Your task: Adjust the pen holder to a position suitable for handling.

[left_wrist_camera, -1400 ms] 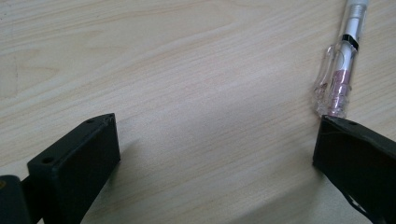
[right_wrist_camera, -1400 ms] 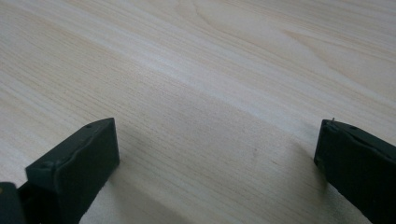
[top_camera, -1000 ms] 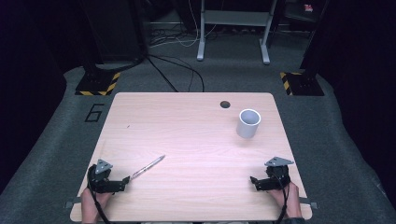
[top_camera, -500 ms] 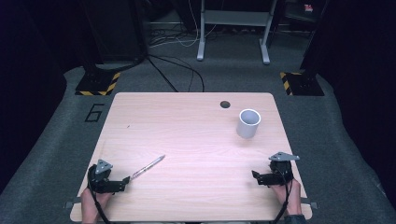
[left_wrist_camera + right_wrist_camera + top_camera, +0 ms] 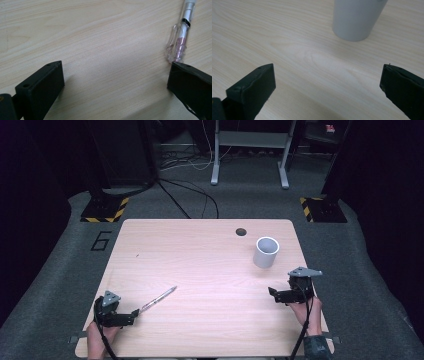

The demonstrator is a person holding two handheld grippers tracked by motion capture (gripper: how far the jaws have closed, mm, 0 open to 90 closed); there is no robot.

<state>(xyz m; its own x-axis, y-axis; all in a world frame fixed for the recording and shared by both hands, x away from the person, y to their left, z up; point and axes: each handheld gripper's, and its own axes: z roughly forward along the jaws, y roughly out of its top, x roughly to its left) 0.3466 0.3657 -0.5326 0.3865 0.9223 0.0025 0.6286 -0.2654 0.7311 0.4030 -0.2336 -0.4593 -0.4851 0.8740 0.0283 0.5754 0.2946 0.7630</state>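
Observation:
A clear pen point(image 5: 158, 299) with a pink inner part lies slanted on the wooden table point(image 5: 200, 260), front left. My left gripper point(image 5: 133, 313) rests on the table right behind the pen's near end. In the left gripper view it point(image 5: 115, 75) stands open, and the pen point(image 5: 180, 40) lies just past the right jaw's tip, outside the gap. A grey cup point(image 5: 265, 251) stands upright at the back right. My right gripper point(image 5: 273, 293) is held open in front of the cup; in the right gripper view it point(image 5: 327, 75) has bare wood between its jaws and the cup point(image 5: 355, 18) ahead.
A dark round hole point(image 5: 241, 231) sits in the table near the far edge, left of the cup. Cables and yellow-black striped feet point(image 5: 102, 210) lie on the grey floor beyond the table. A hand point(image 5: 97, 337) holds each gripper at the near edge.
My right gripper has moved forward from the near edge toward the cup. The left gripper and the pen have stayed where they were.

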